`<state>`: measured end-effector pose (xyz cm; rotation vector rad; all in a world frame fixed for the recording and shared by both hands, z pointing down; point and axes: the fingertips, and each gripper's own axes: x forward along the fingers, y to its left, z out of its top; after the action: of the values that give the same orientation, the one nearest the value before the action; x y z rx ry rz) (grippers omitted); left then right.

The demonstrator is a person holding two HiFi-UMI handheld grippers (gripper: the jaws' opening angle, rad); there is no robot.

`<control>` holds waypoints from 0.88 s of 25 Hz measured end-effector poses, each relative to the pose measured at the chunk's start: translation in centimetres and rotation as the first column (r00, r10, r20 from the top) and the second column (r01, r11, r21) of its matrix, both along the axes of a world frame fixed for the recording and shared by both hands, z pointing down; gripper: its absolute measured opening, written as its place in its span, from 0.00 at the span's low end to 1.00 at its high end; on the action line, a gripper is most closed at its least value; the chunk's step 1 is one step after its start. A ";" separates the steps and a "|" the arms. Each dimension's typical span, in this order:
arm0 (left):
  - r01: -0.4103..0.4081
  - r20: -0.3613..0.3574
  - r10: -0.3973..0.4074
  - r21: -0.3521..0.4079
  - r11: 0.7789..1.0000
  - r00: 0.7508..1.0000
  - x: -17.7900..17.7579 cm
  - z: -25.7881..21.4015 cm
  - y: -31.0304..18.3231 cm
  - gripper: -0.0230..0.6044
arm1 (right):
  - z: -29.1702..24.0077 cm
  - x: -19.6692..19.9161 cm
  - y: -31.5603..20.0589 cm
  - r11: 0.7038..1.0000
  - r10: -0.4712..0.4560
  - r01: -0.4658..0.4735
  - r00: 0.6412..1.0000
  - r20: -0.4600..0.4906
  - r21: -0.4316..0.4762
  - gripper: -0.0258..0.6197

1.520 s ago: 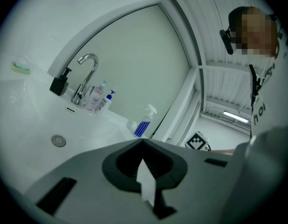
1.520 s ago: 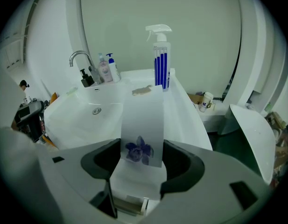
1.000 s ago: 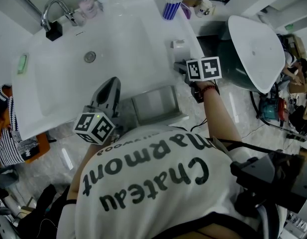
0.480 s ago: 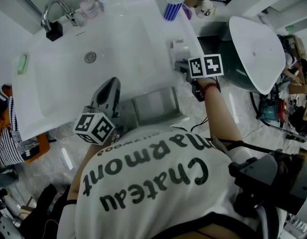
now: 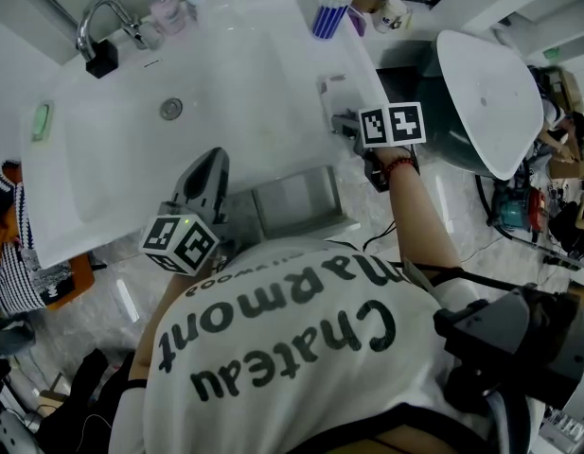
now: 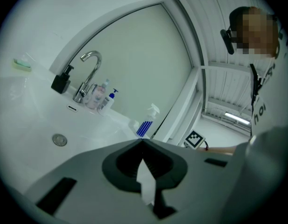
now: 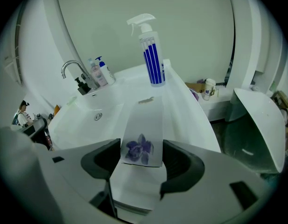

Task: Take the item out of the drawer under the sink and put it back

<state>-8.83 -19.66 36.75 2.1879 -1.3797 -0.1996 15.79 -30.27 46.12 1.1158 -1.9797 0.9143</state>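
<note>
While the left gripper point(image 5: 213, 162) hangs shut and empty near the open drawer point(image 5: 296, 197), the right gripper point(image 7: 141, 158) clamps a flowered packet point(image 7: 140, 125) over the sink point(image 5: 235, 74), likely to rest it there.

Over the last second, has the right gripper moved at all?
Yes, slightly. The right gripper, shut on the tissue pack, edged up the picture and further over the sink's right rim, then held.

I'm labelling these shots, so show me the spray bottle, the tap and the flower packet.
spray bottle point(image 7: 152, 64): right gripper view, on its blue-striped body.
tap point(image 6: 90, 76): left gripper view, on the upright neck.
flower packet point(image 7: 139, 149): right gripper view, on the purple flower print.
</note>
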 end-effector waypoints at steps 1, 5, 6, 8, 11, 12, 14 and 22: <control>0.001 0.000 -0.001 -0.001 1.000 1.000 0.0 0.0 0.0 0.05 | 0.0 0.0 0.0 1.000 -0.005 0.005 1.000 -0.005 0.002 0.49; 0.002 -0.001 -0.002 -0.003 1.000 1.000 0.0 -0.1 0.0 0.05 | -0.2 -0.1 -0.1 1.000 -0.010 0.010 1.000 -0.015 0.014 0.49; 0.001 0.000 -0.001 -0.004 1.000 1.000 0.0 0.0 0.0 0.05 | -0.2 -0.1 -0.1 1.000 -0.009 0.009 1.000 -0.015 0.016 0.49; 0.001 0.003 -0.001 -0.006 1.000 1.000 -0.1 0.0 0.0 0.05 | -0.2 -0.1 -0.1 1.000 -0.007 0.007 1.000 -0.011 0.017 0.49; 0.001 0.006 -0.001 -0.008 1.000 1.000 -0.2 0.1 0.0 0.05 | -0.2 -0.1 -0.1 1.000 0.000 0.000 1.000 -0.003 0.016 0.49; 0.000 0.006 0.000 -0.008 1.000 1.000 -0.2 0.1 0.0 0.05 | -0.1 -0.1 -0.2 1.000 0.003 -0.003 1.000 0.000 0.015 0.49; -0.001 0.006 0.001 -0.010 1.000 1.000 -0.2 0.2 -0.1 0.05 | -0.1 -0.1 -0.2 1.000 0.005 -0.005 1.000 0.004 0.016 0.49; 0.010 0.004 -0.010 -0.008 1.000 1.000 -0.4 0.0 -0.2 0.05 | -0.1 -0.1 -0.2 1.000 -0.002 0.002 1.000 0.000 0.030 0.49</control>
<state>-9.26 -19.90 36.79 2.1762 -1.3921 -0.1932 15.66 -30.47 46.01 1.1296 -2.0003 0.8867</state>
